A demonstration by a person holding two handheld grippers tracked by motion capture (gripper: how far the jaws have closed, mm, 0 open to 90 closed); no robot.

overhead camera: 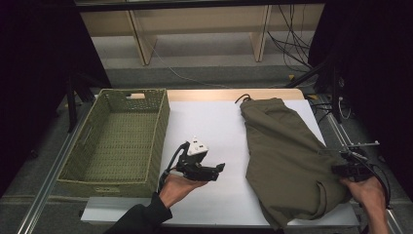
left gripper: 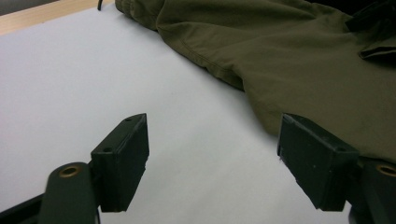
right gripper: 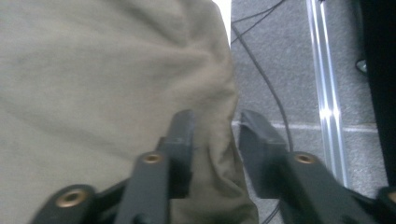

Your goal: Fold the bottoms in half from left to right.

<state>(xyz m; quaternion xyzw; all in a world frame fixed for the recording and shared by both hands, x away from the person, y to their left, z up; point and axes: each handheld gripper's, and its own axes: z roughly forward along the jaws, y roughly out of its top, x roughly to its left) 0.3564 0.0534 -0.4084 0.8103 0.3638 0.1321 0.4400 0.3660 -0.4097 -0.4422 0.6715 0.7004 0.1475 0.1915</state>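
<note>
An olive garment [overhead camera: 282,156] lies spread over the right half of the white tabletop [overhead camera: 209,122]. My right gripper [overhead camera: 341,169] is at the garment's right edge near the table's side. In the right gripper view its jaws [right gripper: 215,135] pinch a bunched fold of the olive cloth [right gripper: 93,93], which hangs past the table edge over the grey floor. My left gripper [overhead camera: 220,168] hovers over the bare middle of the table and points right, toward the garment. Its jaws [left gripper: 212,154] stand wide open with nothing between them, and the garment's hem [left gripper: 303,56] lies just beyond.
A woven green basket [overhead camera: 160,126] with nothing in it stands at the table's left side. Cables [right gripper: 261,70] and a metal rail [right gripper: 327,93] run along the floor right of the table. Wooden shelving [overhead camera: 195,29] stands behind the table.
</note>
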